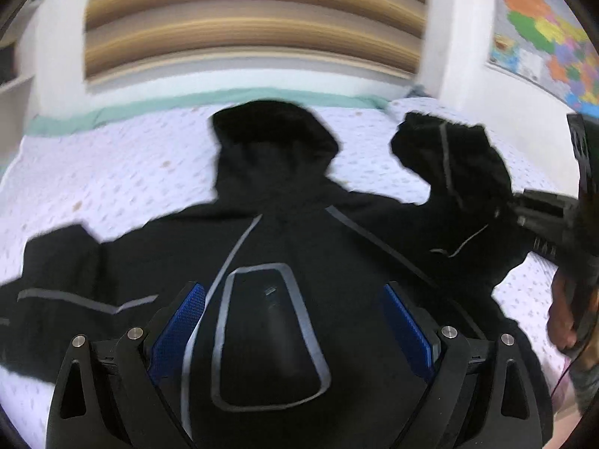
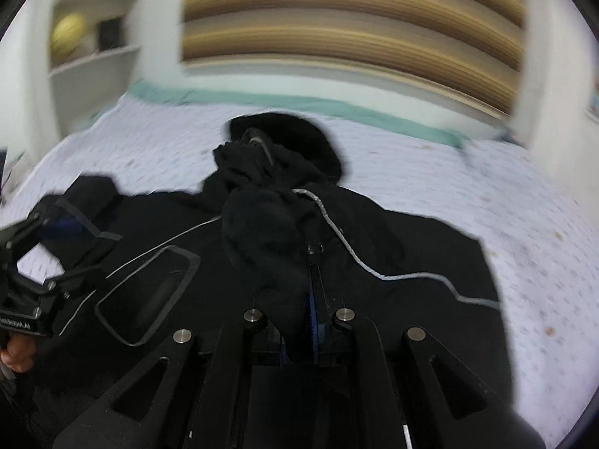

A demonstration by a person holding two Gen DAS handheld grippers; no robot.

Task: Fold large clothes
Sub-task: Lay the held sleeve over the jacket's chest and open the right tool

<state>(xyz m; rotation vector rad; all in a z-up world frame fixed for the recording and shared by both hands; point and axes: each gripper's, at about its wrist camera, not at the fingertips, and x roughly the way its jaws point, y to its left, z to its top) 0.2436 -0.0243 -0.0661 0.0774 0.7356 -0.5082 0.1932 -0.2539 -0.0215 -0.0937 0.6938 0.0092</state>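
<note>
The left gripper (image 1: 292,333) stands wide open over the jacket (image 1: 284,247), its blue pads (image 1: 179,333) spread either side of a grey-outlined panel and gripping nothing. The right gripper (image 2: 312,321) is pinched closed on a bunched sleeve (image 2: 262,232), which rises from its jaws and hangs above the jacket's chest.

The jacket lies spread on the bed (image 1: 112,172), hood (image 1: 269,131) toward the headboard (image 1: 254,18).

Only the left view shows the sleeve (image 1: 460,187) lifted clear of the bed beside the hood, held from the right by the other gripper (image 1: 543,220). Only the right view shows the far sleeve (image 2: 93,194) lying flat beside the left gripper (image 2: 45,254), and a shelf (image 2: 93,56) beyond the bed.

Around the jacket, bare bedding shows on both sides of the hood and up to the green edge (image 2: 262,101) by the headboard. A map (image 1: 543,33) hangs on the wall to the right of the headboard.
</note>
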